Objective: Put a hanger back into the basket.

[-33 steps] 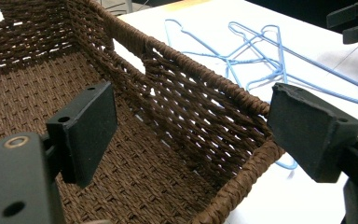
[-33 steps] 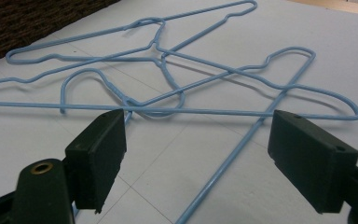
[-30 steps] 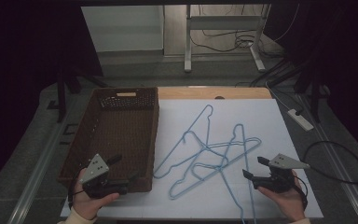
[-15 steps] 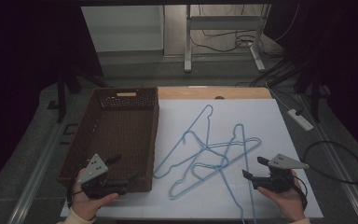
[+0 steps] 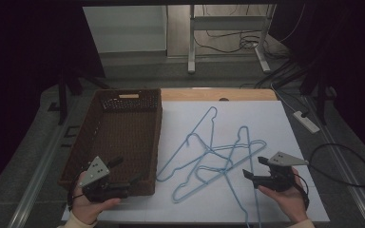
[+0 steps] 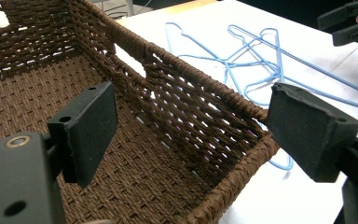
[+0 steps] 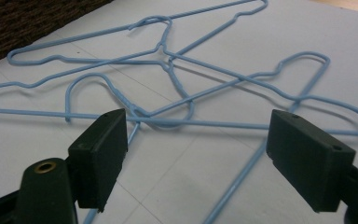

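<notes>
A white sheet (image 5: 275, 123) covers the table. The brown wicker basket (image 5: 123, 137) on its left side holds nothing visible. The tangled blue wire hangers (image 5: 214, 156) lie on the sheet, just right of the basket. Left gripper (image 5: 135, 179): jaws apart, straddling the basket's near corner. Right gripper (image 5: 253, 168): jaws apart, holding nothing, just beside the hangers' right edge.

a loose tangle of thin light-blue wire hangers (image 5: 214, 159) lies flat on the white table (image 5: 266, 118) (hooks and shoulders crossing over one another), just beside the brown woven basket (image 5: 123, 137).
</notes>
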`<act>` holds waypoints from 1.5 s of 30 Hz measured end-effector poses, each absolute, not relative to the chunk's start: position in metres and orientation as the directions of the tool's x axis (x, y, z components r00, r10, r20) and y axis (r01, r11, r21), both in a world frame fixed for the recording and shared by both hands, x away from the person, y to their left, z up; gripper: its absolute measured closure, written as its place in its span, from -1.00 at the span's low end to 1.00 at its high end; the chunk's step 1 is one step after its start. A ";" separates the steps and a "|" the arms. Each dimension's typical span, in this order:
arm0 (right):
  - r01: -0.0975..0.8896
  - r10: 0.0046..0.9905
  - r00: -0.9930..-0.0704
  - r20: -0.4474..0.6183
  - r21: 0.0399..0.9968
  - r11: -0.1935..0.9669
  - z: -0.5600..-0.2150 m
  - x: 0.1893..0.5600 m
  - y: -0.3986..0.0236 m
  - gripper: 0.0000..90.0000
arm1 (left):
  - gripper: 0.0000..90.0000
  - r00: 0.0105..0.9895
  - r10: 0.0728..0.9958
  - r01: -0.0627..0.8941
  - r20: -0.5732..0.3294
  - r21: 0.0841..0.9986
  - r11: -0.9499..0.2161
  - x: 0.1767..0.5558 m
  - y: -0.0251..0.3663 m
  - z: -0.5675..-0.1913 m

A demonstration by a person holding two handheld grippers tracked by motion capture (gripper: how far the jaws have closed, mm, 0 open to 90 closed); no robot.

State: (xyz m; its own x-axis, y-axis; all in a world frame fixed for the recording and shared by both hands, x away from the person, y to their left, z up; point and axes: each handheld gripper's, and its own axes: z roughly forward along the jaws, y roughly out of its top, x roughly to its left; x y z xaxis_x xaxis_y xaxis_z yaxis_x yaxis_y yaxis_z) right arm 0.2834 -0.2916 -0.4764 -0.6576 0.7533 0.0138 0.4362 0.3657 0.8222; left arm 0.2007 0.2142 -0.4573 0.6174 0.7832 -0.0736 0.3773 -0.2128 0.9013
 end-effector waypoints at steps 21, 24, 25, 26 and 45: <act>0.477 0.693 -0.721 -0.004 0.722 0.501 -0.441 0.347 -0.233 -0.41 | -0.61 0.623 0.778 0.389 -0.084 0.896 -0.215 0.202 0.213 -0.457; 0.484 0.685 -0.729 0.001 0.708 0.514 -0.442 0.358 -0.223 -0.39 | -0.61 0.623 0.778 0.388 -0.084 0.896 -0.214 0.203 0.213 -0.457; 0.491 0.688 -0.726 0.007 0.705 0.512 -0.443 0.362 -0.220 -0.39 | -0.61 0.623 0.778 0.388 -0.084 0.896 -0.214 0.203 0.213 -0.457; 0.496 0.687 -0.727 0.010 0.700 0.514 -0.444 0.365 -0.217 -0.38 | -0.61 0.623 0.778 0.388 -0.084 0.896 -0.214 0.203 0.213 -0.457; 0.541 0.658 -0.753 0.033 0.600 0.589 -0.474 0.410 -0.158 -0.17 | -0.61 0.622 0.778 0.397 -0.090 0.893 -0.214 0.204 0.213 -0.458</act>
State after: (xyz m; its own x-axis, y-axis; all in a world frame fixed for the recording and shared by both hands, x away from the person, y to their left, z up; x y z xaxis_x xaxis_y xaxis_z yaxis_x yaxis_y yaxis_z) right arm 0.4104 -0.1580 -0.4736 -0.7527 0.6576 0.0328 0.5409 0.5892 0.6001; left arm 0.2036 0.2127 -0.4580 0.6220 0.7779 -0.0896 0.3967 -0.2144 0.8926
